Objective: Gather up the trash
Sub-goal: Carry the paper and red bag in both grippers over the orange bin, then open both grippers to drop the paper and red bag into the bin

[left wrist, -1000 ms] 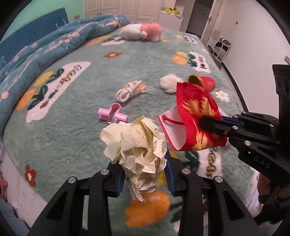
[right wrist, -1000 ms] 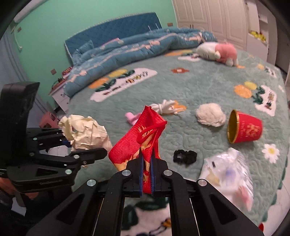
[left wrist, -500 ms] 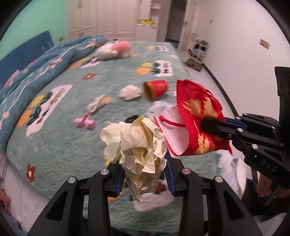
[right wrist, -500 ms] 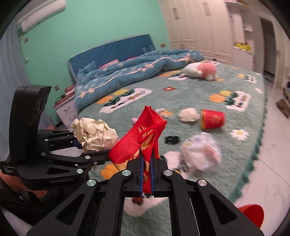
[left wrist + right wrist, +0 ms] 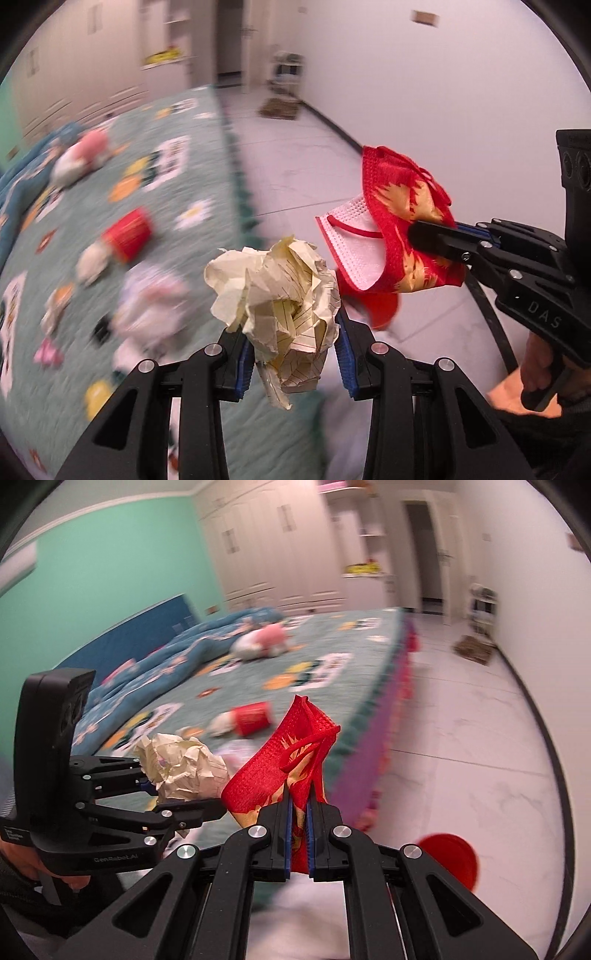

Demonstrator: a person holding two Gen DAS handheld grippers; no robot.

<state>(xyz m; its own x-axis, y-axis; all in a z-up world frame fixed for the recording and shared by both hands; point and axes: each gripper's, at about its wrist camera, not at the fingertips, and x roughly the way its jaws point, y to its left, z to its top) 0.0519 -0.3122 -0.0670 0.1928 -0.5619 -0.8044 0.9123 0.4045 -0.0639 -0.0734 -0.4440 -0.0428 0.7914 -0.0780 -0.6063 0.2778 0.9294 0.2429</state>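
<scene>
Swinging fast, you risk shaking the crumpled paper (image 5: 277,291) from the left gripper (image 5: 293,354) clamped on it, or the red mask (image 5: 295,760) from the right gripper (image 5: 299,834) pinched tight on its fabric.

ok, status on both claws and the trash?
Left claw shut on crumpled paper. Right claw shut on red mask. Red cup on the bed. Nothing blocking.

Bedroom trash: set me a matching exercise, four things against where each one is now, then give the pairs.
Things:
1. paper ball
2. red mask
3. red cup
4. pink plush

Places:
A. lying on the bed, far end
B. in the left gripper
C. lying on its side on the bed, near the edge
D. in the right gripper

Pairs: 1-B, 2-D, 3-C, 4-A
</scene>
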